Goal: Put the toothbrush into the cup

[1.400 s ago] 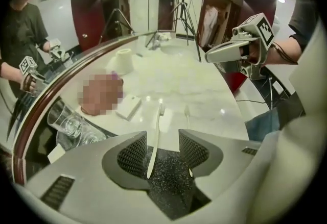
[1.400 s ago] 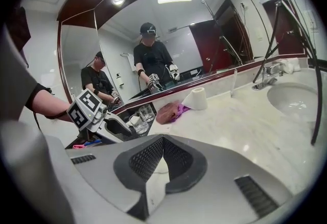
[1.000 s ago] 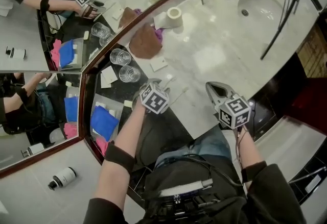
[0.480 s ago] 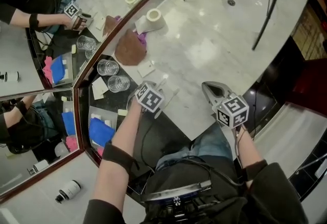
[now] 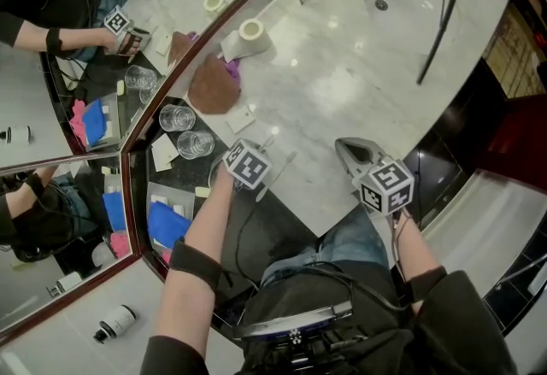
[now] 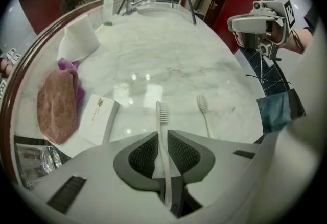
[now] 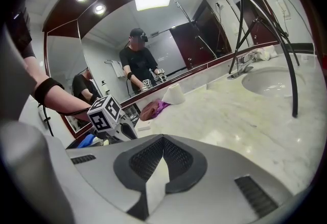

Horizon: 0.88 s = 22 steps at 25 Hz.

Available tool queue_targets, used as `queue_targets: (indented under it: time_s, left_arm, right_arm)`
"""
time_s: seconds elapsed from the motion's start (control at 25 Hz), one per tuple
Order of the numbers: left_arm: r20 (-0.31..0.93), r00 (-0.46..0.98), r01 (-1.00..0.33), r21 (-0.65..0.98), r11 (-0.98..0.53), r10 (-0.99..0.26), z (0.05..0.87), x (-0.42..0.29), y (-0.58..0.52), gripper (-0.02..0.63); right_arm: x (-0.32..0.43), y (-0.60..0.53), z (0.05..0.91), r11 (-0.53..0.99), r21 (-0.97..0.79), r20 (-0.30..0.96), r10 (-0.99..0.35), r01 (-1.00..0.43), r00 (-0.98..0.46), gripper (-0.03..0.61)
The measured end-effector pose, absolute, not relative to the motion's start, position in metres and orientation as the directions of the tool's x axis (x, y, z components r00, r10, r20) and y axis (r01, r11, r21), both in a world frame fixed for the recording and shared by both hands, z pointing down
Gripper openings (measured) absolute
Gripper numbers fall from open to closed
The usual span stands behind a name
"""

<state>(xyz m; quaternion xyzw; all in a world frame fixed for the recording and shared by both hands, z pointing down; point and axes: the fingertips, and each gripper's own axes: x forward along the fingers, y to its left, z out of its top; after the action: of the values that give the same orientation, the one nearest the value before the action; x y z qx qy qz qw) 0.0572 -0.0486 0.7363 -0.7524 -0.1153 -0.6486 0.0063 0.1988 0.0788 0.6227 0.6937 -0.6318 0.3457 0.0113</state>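
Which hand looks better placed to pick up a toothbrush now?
Left. The left gripper has just been closing its jaws, with a toothbrush lying between them. The right gripper is shut on nothing and hangs off to the side.

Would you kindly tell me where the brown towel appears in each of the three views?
Head view: towel, upper left of centre.
Left gripper view: towel at the left edge.
Right gripper view: towel, small, left of centre.
Shared landmark: the paper roll next to it.
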Motion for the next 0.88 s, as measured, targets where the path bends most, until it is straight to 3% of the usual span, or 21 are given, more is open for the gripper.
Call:
queue_targets:
  time_s: [0.16, 0.88]
  left_arm:
    - [0.978, 0.142, 0.178, 0.124, -0.976, 0.150, 0.737, 0.057, -0.049, 0.018]
    - [0.961, 0.251, 0.155, 0.074, -0.985, 0.112, 0.701, 0.063, -0.051, 0.017]
  right_arm:
    - [0.197, 0.076, 0.621, -0.190, -0.423, 0.491, -0.870, -0.886, -0.048, 0.020]
    - [0.191, 0.076, 0.614, -0.180, -0.407, 0.497, -0.866, -0.896, -0.052, 0.020]
